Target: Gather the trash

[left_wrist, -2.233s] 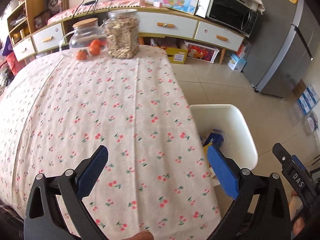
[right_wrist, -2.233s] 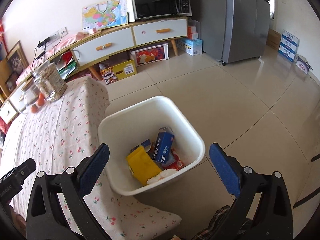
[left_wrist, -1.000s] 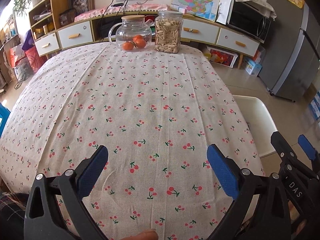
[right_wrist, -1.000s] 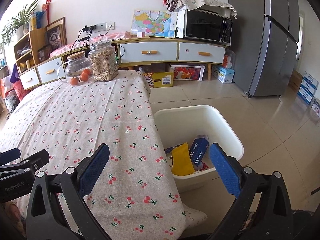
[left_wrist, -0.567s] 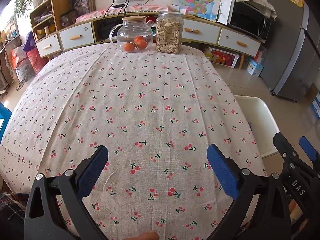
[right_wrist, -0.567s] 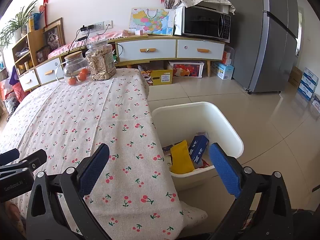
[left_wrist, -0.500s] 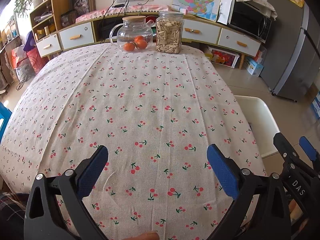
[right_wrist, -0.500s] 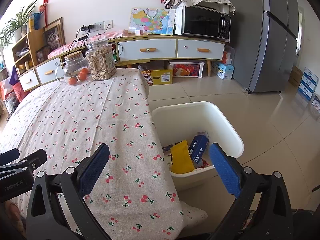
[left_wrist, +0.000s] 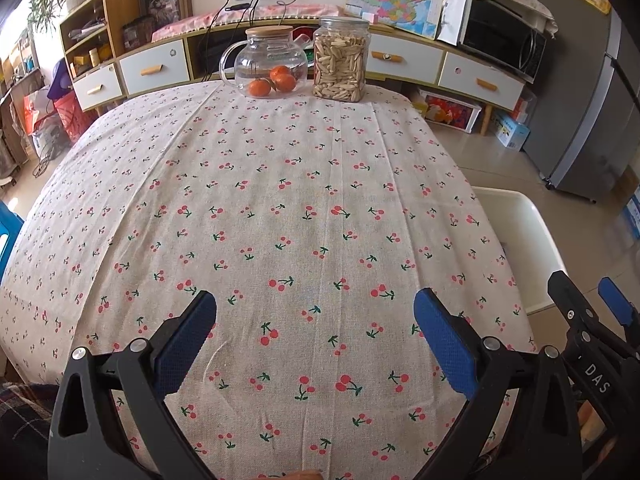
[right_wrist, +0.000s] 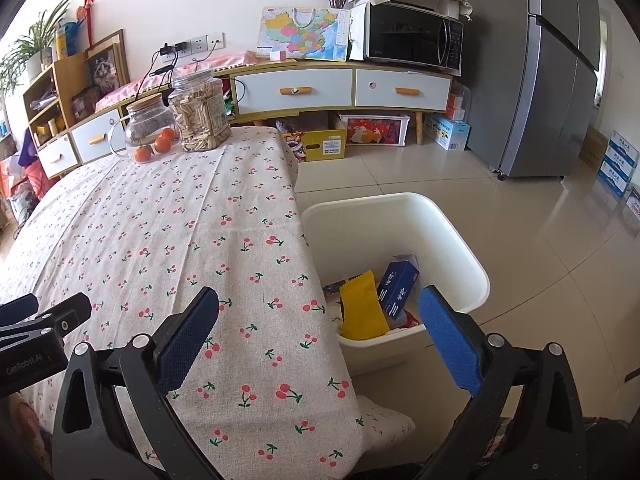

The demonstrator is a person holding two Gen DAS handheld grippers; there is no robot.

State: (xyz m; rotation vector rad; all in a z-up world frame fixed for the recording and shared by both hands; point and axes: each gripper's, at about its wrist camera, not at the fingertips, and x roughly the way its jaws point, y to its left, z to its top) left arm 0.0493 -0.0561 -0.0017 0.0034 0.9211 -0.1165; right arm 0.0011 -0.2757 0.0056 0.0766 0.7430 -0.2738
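Cherry-print linen tablecloth (left_wrist: 320, 200), glossy white rectangular bin (right_wrist: 472, 256), both hand-held grippers (left_wrist: 315, 334) (right_wrist: 319, 328) spread apart, empty.

Bright, sharp daylight; fisheye bending, dark corners.

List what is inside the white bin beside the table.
In the white bin: a yellow packet, a dark blue box leaning beside it, and red-and-white scraps beneath. The tablecloth edge and the bin's near wall hide the rest of the bottom.
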